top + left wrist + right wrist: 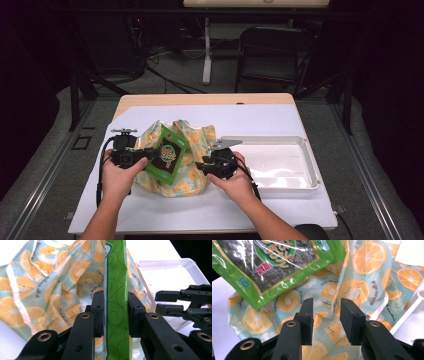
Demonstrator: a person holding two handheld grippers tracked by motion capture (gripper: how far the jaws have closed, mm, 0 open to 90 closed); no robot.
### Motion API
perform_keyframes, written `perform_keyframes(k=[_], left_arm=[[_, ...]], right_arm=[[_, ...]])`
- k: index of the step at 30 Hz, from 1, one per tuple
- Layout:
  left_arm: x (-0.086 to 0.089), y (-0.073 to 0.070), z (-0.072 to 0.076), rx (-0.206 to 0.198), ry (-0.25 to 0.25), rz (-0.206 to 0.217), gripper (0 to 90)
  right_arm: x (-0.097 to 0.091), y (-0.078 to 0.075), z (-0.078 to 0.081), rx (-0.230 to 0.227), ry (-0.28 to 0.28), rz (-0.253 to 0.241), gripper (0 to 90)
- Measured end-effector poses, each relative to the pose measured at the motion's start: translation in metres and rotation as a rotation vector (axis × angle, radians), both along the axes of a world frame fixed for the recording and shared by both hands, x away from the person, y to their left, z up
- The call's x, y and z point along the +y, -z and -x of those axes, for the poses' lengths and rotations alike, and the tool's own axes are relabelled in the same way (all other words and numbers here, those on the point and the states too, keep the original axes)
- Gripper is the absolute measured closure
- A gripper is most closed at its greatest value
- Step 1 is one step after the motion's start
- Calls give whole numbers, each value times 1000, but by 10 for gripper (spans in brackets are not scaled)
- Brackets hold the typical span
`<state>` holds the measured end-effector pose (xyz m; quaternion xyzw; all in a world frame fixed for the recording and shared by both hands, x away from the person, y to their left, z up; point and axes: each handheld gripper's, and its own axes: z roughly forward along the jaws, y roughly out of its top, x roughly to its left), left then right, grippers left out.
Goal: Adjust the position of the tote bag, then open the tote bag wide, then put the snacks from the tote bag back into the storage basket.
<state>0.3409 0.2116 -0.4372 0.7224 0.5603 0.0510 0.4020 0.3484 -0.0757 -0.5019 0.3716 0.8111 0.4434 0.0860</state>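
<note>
The step in hand looks like drawing the green snack packet (168, 154) out of the citrus-print fabric bag (195, 145) at centre-left of the high view. The left hand-held gripper (148, 157) has its jaws closed flat on the packet's lower edge, the pads (98, 312) pressing both faces, so the packet stands on edge above the bag. The right hand-held gripper (202, 165) sits at the bag's right side; its jaws stand partly open around an upright fold of the bag's cloth, and whether the pads touch the cloth cannot be told. The white tray (305, 150) lies empty just right of the bag on the surface (260, 117). The next move probably calls for carrying the packet clear of the cloth and over to the tray, with the right hand-held gripper steadying the bag.
</note>
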Motion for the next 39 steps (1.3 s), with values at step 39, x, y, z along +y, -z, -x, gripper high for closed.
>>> perform_keyframes(k=[39], left_arm=[[-36,-39,-10,-87,89,-10,722]], right_arm=[[-25,-15,-8,-3,58,-59,603]])
